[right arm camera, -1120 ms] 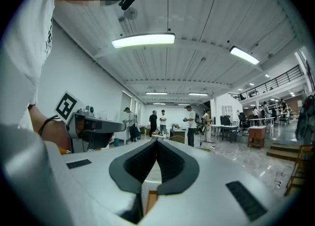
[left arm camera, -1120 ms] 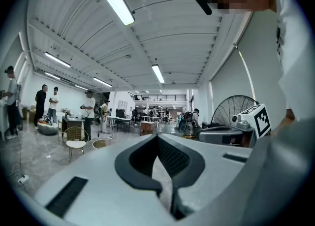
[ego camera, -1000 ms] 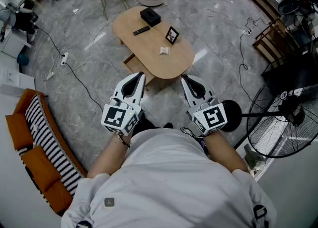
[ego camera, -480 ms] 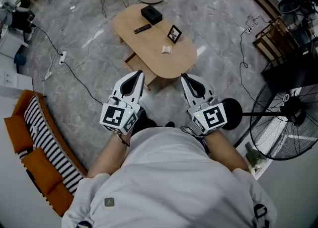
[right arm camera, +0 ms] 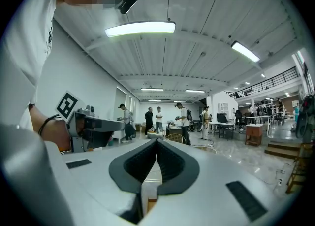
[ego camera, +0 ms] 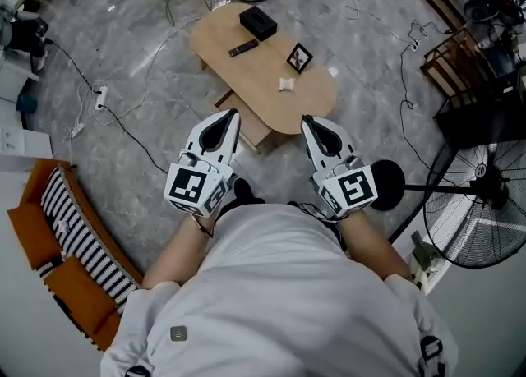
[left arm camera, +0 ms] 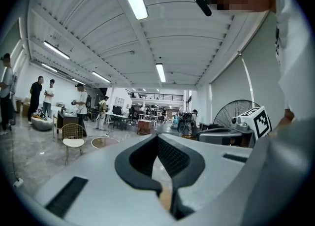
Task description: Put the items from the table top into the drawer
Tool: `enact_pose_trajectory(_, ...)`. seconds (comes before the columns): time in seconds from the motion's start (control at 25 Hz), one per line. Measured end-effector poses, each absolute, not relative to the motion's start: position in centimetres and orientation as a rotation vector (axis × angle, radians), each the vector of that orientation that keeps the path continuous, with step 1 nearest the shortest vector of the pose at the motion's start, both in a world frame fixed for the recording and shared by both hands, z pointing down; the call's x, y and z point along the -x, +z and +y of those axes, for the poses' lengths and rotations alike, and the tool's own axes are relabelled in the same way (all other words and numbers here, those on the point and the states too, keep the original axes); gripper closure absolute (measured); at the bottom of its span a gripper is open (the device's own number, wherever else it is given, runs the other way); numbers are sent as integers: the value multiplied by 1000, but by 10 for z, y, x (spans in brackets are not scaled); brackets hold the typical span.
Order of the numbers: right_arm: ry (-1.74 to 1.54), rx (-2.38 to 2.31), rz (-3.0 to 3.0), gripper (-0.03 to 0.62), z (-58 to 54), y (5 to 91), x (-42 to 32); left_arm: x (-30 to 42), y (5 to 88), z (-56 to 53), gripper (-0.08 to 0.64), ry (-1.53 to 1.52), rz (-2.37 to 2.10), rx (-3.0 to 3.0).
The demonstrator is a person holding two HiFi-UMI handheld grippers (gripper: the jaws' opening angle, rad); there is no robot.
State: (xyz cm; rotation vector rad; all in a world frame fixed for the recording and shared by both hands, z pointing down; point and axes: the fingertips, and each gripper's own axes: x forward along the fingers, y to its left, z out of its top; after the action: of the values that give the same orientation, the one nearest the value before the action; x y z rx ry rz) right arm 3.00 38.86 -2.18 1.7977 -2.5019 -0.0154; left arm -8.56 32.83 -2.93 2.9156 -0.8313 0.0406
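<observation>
Wood oval table (ego camera: 246,80) on a grey stone floor (ego camera: 123,55), ahead of both grippers and, by my read, not in reach yet. Drawer (ego camera: 255,129) shows as a wood box under the table's near edge. It looks partly pulled out, how far I can't tell.

Left gripper (ego camera: 233,113) and right gripper (ego camera: 305,120) are held level, side by side, in front of the person's chest, pointing at the table. Both gripper views show jaws together with nothing between them, so both are empty.

All items sit on the tabletop, well apart from the grippers:
- black box (ego camera: 258,22) at the far end
- picture frame (ego camera: 300,57) upright, mid-table, toward the right edge
- black remote (ego camera: 243,48) flat, between box and frame
- small white crumpled thing (ego camera: 286,84) nearest the near end

Step in hand, judged: approach to the table, no pick begun. To do it well:
- Stand square to the near end so the drawer sits between the grippers.
- Mind the fan base (ego camera: 388,186) just beside the right gripper, and the power strip (ego camera: 100,98) with its cable off to the left.
- Check the drawer first. If the gap is too small, pull it wider with one gripper before lifting anything.
- Spread the jaws before any grab.
- White thing is closest and suits the right gripper.
- Frame likely tips if nudged, so take it by the top edge.
- Remote: come down across its narrow width.
- Box is widest and may need full spread.
</observation>
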Motion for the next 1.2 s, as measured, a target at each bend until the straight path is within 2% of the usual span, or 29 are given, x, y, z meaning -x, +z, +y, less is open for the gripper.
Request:
enact_pose_trajectory(0.36,25,-1851,-2429,569,339,-14,-3,112,-25,273,551,51,-736,-2927)
enact_pose_trajectory(0.64,43,-1832,-2420,569,320,-10,-2,104,-23,252,551,64,-685,-2933)
enact_pose_trajectory(1.2,76,-1743,-2481,569,232,14,-89,49,-3,188,551,124,-807,-2885)
